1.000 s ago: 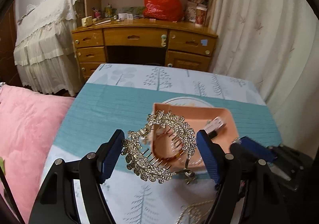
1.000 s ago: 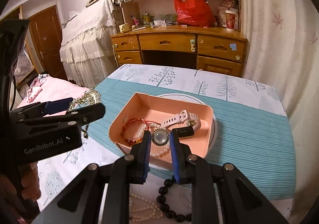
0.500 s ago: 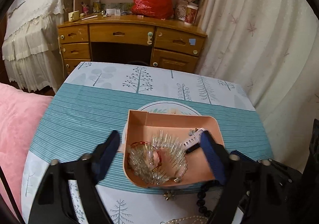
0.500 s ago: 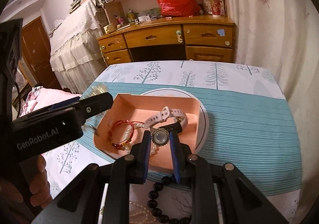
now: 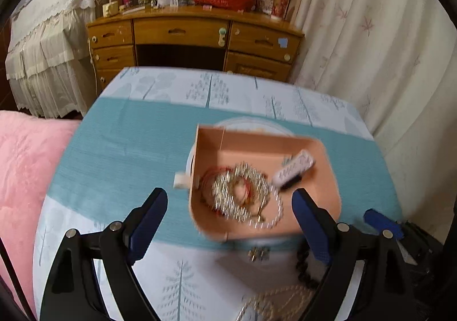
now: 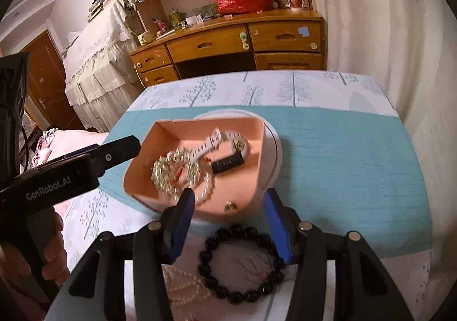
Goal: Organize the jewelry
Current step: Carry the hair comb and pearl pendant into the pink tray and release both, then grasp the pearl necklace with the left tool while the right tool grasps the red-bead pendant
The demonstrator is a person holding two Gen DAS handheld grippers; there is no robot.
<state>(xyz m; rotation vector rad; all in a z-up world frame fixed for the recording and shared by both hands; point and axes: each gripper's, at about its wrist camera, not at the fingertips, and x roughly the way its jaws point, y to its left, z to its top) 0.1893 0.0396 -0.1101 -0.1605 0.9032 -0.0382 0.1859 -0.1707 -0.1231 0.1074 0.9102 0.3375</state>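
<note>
A pink tray (image 5: pixel 257 137) (image 6: pixel 257 132) holds a gold leaf hair comb (image 5: pixel 242 191) (image 6: pixel 174 169), a white watch (image 5: pixel 294 167) (image 6: pixel 225 140) and a pearl strand (image 5: pixel 275 218). My left gripper (image 5: pixel 230 198) hangs open above the tray's near half, with nothing held. The jaws of my right gripper (image 6: pixel 228 198) are opening. A small round gold brooch (image 6: pixel 230 207) (image 5: pixel 258 254) sits free between them at the tray's near rim; inside or just outside, I cannot tell. Nearer to me, a black bead bracelet (image 6: pixel 242 261) and a pearl necklace (image 6: pixel 185 284) lie on the tablecloth.
The tray stands on a round white base (image 6: pixel 274 149) on a teal and white tablecloth. A hand (image 6: pixel 54 238) holds the left gripper's handle. Beyond are a wooden desk (image 5: pixel 194 32), a curtain (image 5: pixel 371 50) at right and a pink blanket (image 5: pixel 25 164) at left.
The gold comb left my left gripper and now lies in the tray. My right gripper, shut on the round brooch before, has spread its jaws and let it go.
</note>
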